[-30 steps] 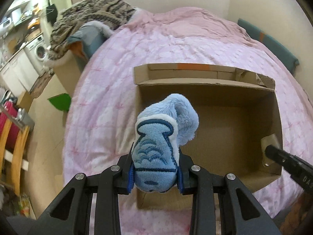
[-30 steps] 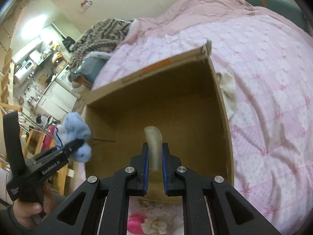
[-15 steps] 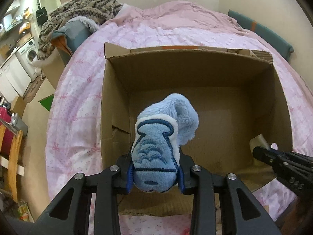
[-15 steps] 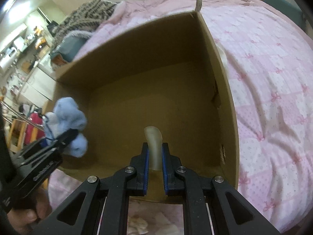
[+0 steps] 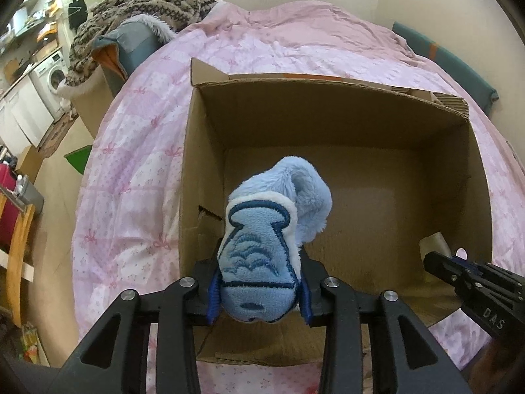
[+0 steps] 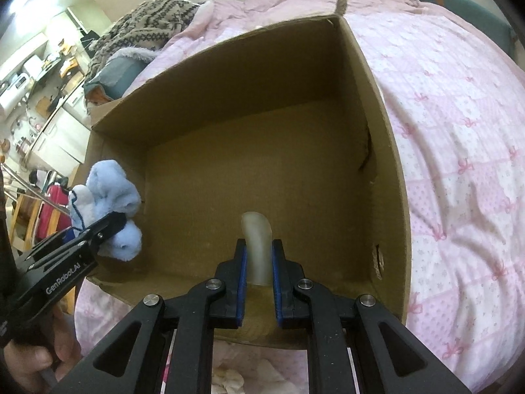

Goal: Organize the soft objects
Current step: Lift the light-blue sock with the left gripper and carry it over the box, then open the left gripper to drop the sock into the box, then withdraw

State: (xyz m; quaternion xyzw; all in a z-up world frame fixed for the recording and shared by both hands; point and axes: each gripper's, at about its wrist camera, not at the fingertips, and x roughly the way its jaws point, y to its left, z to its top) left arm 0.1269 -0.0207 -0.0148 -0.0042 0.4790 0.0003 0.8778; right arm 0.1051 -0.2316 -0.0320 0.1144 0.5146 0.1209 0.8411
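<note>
My left gripper (image 5: 259, 290) is pinching a light blue plush toy (image 5: 262, 256) between its blue-padded fingers (image 5: 212, 297), the embroidered face of the toy turned toward the camera and its fluffy tail curling up and to the right. I am holding it above the near left corner of an open cardboard box (image 5: 328, 105), over the box's brown floor, not touching the walls. My right gripper (image 6: 257, 264) is squeezing a small translucent, pale soft piece (image 6: 257, 243) that is standing upright between the pads and bending slightly at its top; it is hanging over the near edge of the same box, inside the opening. In the right wrist view the left gripper is showing at the left with the blue toy bulging on both sides of its fingers, just beside the box's left wall. The box is sitting on a bed covered by a pink patterned quilt (image 5: 137, 151). At the far end of the bed a brown patterned knit blanket (image 5: 144, 3) is lying heaped over a grey-blue cushion (image 5: 131, 42). Beyond the bed, to the left, a washing machine (image 5: 52, 75) is standing by white cabinets, with a wooden chair (image 5: 16, 262) nearer the floor.
</note>
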